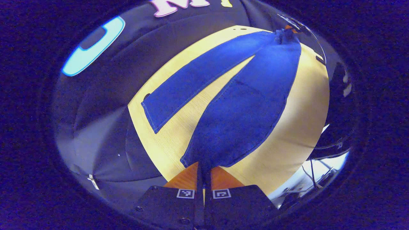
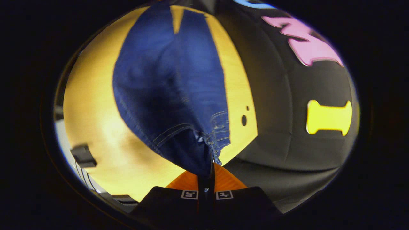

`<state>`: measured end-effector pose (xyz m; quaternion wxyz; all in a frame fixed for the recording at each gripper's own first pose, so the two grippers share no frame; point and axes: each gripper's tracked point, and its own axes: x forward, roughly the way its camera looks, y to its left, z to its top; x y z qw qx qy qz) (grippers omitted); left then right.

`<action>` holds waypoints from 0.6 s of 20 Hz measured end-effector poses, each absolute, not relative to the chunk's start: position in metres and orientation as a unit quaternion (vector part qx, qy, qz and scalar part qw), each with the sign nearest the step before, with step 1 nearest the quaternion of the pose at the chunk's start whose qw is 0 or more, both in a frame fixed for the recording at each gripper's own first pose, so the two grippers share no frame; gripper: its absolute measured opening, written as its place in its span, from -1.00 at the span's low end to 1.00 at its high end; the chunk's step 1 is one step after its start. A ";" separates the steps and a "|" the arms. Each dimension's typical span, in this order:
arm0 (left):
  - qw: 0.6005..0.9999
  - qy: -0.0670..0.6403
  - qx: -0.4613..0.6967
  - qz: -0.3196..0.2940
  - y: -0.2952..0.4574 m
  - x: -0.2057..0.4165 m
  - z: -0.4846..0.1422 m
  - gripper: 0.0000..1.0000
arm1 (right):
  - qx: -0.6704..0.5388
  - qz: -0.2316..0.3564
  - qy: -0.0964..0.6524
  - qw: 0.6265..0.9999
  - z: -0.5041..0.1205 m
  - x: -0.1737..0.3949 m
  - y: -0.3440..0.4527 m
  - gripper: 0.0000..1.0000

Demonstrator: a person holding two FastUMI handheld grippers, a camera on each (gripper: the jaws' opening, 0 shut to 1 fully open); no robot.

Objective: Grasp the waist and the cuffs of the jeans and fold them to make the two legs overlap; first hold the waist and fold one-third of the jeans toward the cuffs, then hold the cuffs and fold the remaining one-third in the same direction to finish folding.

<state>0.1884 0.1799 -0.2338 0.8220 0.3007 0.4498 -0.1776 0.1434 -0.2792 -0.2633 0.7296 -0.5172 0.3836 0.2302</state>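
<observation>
Blue jeans (image 1: 243, 108) are spread over a yellow wooden table (image 1: 300, 127). In the left gripper view my left gripper (image 1: 204, 167) is shut on the cuff of the nearer leg, which rises off the table toward me. The other leg (image 1: 191, 86) lies flat to the left, spread apart from the held one. At the far end the right gripper (image 1: 289, 30) holds the waist. In the right gripper view my right gripper (image 2: 206, 171) is shut on the waistband, with the jeans (image 2: 172, 83) stretching away over the table (image 2: 96, 127).
Black cloth wall surrounds the table on the far sides. Two small holes (image 2: 244, 120) sit near the table edge by the waist. A dark block (image 2: 83, 155) stands beside the table's left edge, and cables (image 1: 313, 179) hang below its right edge.
</observation>
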 end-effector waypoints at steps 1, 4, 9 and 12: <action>0.829 0.452 0.274 -0.182 0.173 0.195 -0.221 -0.87 | -0.505 0.222 0.377 0.744 -0.247 0.162 -0.274 -0.91; 0.850 0.458 0.172 -0.194 0.141 0.237 -0.191 -0.88 | -0.436 0.200 0.395 0.784 -0.225 0.221 -0.263 -0.91; 0.875 0.456 0.063 -0.150 0.139 0.342 -0.159 -0.88 | -0.283 0.118 0.447 0.840 -0.236 0.304 -0.268 -0.91; 0.880 0.463 -0.001 -0.107 0.150 0.401 -0.178 -0.88 | -0.240 0.087 0.470 0.845 -0.256 0.345 -0.279 -0.91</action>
